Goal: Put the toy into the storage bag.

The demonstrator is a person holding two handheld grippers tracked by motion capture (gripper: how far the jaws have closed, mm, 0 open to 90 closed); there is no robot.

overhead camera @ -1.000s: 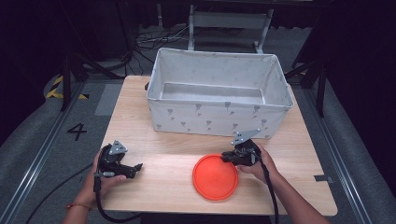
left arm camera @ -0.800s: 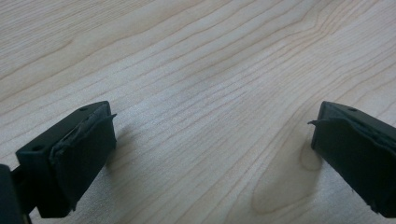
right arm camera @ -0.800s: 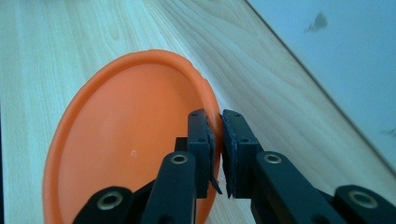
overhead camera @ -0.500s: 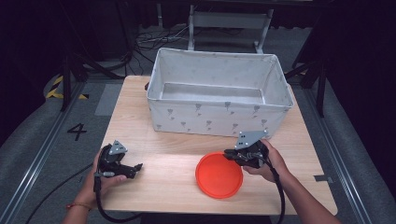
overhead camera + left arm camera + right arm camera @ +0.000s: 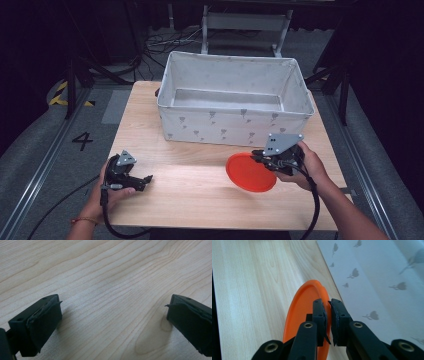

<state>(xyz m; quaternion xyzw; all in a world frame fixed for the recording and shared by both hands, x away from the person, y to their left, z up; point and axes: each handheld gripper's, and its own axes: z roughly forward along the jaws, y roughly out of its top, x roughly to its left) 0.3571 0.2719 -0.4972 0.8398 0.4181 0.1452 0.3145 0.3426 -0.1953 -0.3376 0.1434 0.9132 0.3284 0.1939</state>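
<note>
Two handheld grippers over a wooden desk. Right gripper, jaws clenched on the rim of an orange plate, tilted edge-up, near right of the desk, just beside the near wall of a white fabric bin. Left gripper near left, well apart from the plate, jaws released wide over bare wood.

The table is pale wood with a smooth, matt grain. The plate looks like smooth orange plastic. The bin at upper centre is soft grey cloth, printed, matt.
</note>
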